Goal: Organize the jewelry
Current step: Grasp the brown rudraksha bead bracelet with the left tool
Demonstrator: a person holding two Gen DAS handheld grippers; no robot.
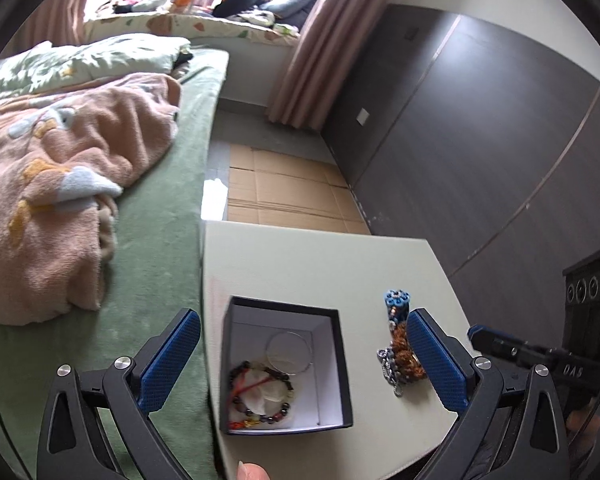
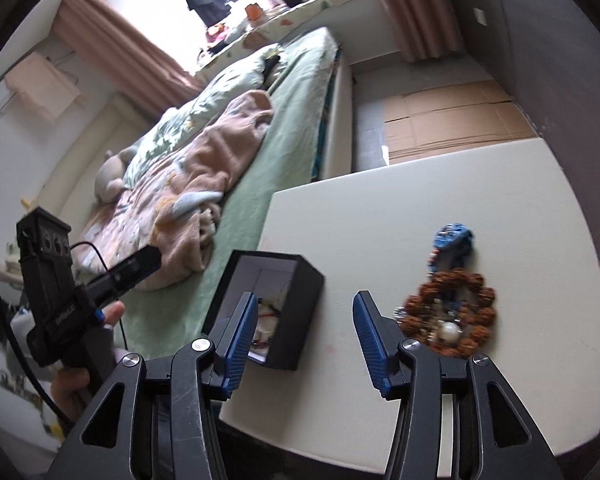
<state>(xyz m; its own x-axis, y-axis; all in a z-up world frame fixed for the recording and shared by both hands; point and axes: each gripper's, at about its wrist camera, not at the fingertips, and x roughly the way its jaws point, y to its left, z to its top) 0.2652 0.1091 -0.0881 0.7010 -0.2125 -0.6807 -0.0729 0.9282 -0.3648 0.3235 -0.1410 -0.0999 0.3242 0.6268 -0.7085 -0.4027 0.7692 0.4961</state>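
Note:
A dark box (image 1: pixel 345 364) with a white lining stands open on the pale table (image 1: pixel 320 264). Inside it lie a dark beaded bracelet (image 1: pixel 260 396) and a thin clear bangle (image 1: pixel 289 350). To its right lies a pile of jewelry (image 1: pixel 400 360): a blue beaded piece (image 1: pixel 396 300), an orange-brown bead bracelet and a silver chain. My left gripper (image 1: pixel 304 344) is open above the box. My right gripper (image 2: pixel 304 324) is open, between the box (image 2: pixel 300 312) and the pile (image 2: pixel 452 312), over the table (image 2: pixel 380 220).
A bed with a green sheet (image 1: pixel 160 220) and pink blanket (image 1: pixel 60 184) runs along the table's left side. Flattened cardboard (image 1: pixel 284 188) covers the floor beyond. A dark wall panel (image 1: pixel 480 140) stands on the right.

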